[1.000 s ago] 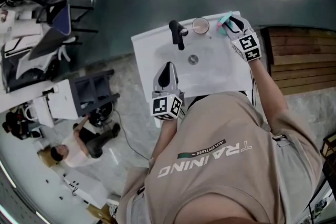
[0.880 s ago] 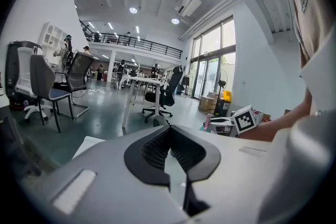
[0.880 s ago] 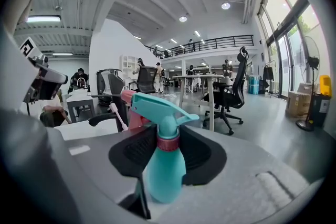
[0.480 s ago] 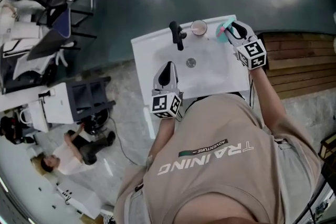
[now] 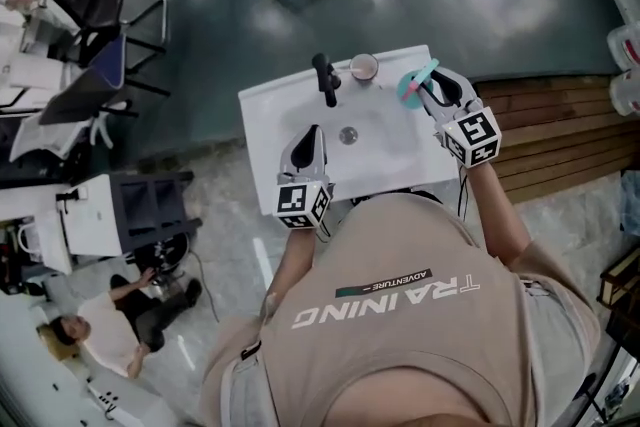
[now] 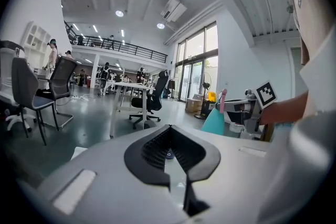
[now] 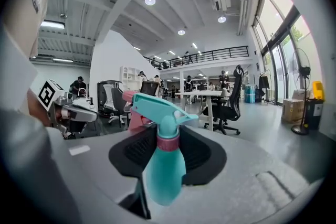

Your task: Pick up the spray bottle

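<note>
— Where is the spray bottle?

— In the right gripper. Its jaws stand wide and press on the teal body from both sides, just under the pink collar. The pink trigger is half hidden behind the teal head.

— Is it resting on anything?

— I cannot tell. In the head view it sits over the back right corner of the washbasin, but the gripper covers its base.

— And the other tool?

— The left gripper is at the basin's front left. Its tips are drawn together with only a thin slit between the pads, and it grips nothing.

— Anything else nearby?

— A black tap and a small cup stand at the back rim. The cup's inside is too small to make out. The person's torso cuts off the basin's front edge.
</note>
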